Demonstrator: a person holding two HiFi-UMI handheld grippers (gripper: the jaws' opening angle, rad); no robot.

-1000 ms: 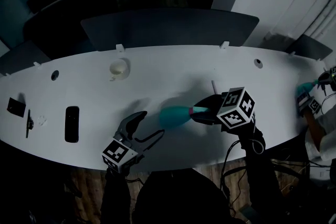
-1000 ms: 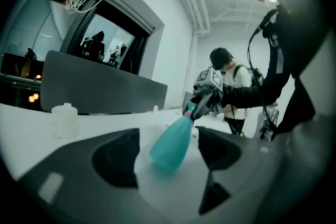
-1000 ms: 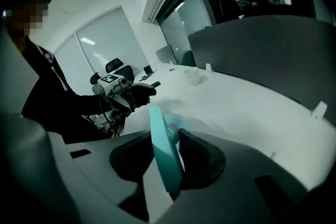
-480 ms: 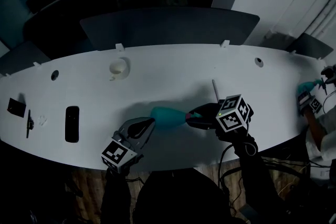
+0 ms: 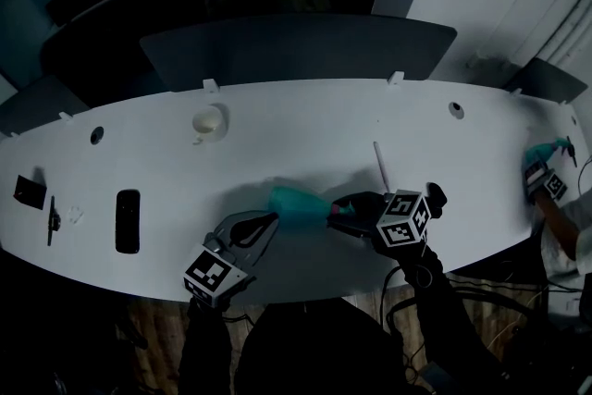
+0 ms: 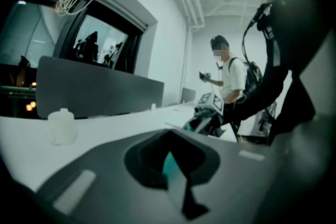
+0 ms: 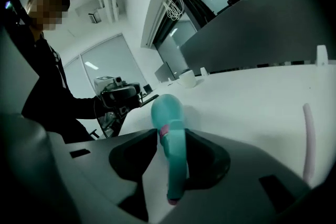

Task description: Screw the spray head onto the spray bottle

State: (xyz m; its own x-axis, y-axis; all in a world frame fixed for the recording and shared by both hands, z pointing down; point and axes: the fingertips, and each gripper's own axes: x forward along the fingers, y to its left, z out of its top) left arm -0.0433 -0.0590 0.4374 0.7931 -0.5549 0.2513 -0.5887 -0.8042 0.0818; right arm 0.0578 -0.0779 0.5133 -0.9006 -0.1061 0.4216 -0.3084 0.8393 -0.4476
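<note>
Right gripper [image 5: 350, 206] [image 7: 173, 136] is pinching the teal spray bottle [image 5: 298, 203] [image 7: 168, 113] by its narrow neck end. Both jaws are pressing on the teal shaft just behind a pink band. It is holding the bottle on its side, low by the front edge of the white tabletop [image 5: 296, 116], about midway along. The round body is pointing away toward the left gripper [image 5: 267, 220] [image 6: 170, 134].

Left gripper is sitting at the bottle's base with its jaws pressed together and nothing clamped between them. A sliver of teal is showing through the hollow behind the tips. In this dim light the tips are looking as if they touch the base, though I cannot be sure.

Thin white tube [image 5: 378, 162] [image 7: 310, 139] is lying just beside the right gripper, on the side toward the back edge. Small white jar [image 5: 210, 120] [image 6: 63, 126] is standing nearer the back edge, left of centre. Flat black object [image 5: 127, 218] is lying toward the left end, near the front edge.
</note>
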